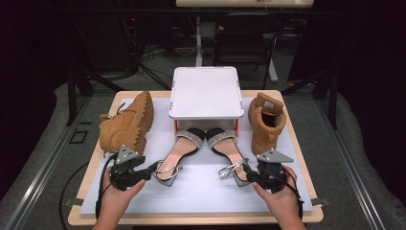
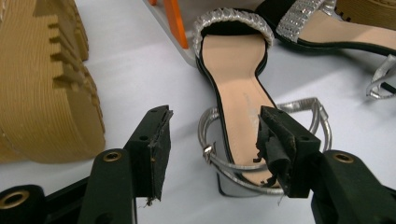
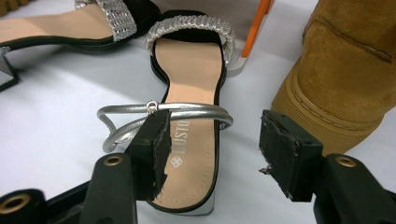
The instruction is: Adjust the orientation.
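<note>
So, quick rundown:
left gripper: jaws wide apart, straddling the heel end of the left sandal, not pinching it
right gripper: also spread wide, at the heel of the right sandal, one jaw over its silver ankle strap
sandals: side by side on the white mat, toes tucked under the white stand
boots: tan, left boot on its side, right boot upright

Wooden table under white mat (2 sandals, 2 boots, white stand).
</note>
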Tool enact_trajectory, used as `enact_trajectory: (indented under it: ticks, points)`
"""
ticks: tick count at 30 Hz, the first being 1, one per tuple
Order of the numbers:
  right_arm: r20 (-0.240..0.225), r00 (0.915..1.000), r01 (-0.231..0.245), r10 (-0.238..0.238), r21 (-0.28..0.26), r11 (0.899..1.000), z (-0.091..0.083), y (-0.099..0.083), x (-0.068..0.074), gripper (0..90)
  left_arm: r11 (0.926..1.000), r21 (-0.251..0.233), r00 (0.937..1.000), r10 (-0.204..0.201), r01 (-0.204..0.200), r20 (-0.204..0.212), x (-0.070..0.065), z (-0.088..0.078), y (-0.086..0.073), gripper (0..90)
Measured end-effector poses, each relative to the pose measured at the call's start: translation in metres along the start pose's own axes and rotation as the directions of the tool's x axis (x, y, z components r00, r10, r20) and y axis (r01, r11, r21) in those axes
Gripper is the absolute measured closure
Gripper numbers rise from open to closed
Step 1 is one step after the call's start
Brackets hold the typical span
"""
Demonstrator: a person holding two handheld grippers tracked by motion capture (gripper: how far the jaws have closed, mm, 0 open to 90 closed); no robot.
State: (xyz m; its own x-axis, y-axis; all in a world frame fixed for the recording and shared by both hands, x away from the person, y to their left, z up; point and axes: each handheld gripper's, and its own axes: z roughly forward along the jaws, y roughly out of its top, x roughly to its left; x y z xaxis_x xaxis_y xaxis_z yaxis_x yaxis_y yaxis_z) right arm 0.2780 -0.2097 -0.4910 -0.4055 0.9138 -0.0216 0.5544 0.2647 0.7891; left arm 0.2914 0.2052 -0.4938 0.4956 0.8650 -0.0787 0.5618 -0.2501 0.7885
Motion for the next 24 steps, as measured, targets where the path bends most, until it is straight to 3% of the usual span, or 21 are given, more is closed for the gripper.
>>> enact_trajectory:
  ticks: [5,10,12,15,19,22,24]
  points:
    - [-0.009,0.9999,-0.009,0.009,-0.003,1.000,0.000,-0.012,-0.005,41.8,0.9999,0.000,0.9999,-0.011,0.011,-0.013,0.003,0.000,-0.013,43.9]
    - [-0.030,0.9989,-0.036,0.036,0.014,0.999,0.001,-0.023,-0.012,43.8,0.9999,0.005,0.9999,-0.009,0.009,0.009,0.003,0.000,-0.021,43.5]
    - [-0.017,0.9998,-0.005,0.005,0.012,1.000,0.000,-0.025,-0.013,38.3,0.9999,0.005,0.9999,-0.009,0.009,0.009,0.001,0.000,-0.023,43.4]
    - [-0.007,0.9999,-0.010,0.011,0.015,1.000,0.000,-0.028,-0.013,39.0,0.9999,0.007,0.9999,-0.009,0.009,0.011,0.000,0.000,-0.026,42.6]
    - [-0.041,0.9991,0.011,-0.011,0.013,1.000,-0.002,-0.030,-0.011,40.6,0.9997,0.024,0.9993,-0.009,0.008,0.035,-0.001,-0.001,-0.034,41.2]
    - [-0.043,0.9960,0.080,-0.079,0.026,0.996,-0.003,-0.033,-0.006,38.7,0.9993,0.037,0.9986,0.000,-0.002,0.052,-0.003,-0.001,-0.038,40.3]
    - [-0.059,0.9952,0.080,-0.079,0.021,0.997,-0.001,-0.035,-0.005,36.8,0.9991,0.042,0.9980,0.001,-0.004,0.063,-0.004,0.000,-0.040,40.2]
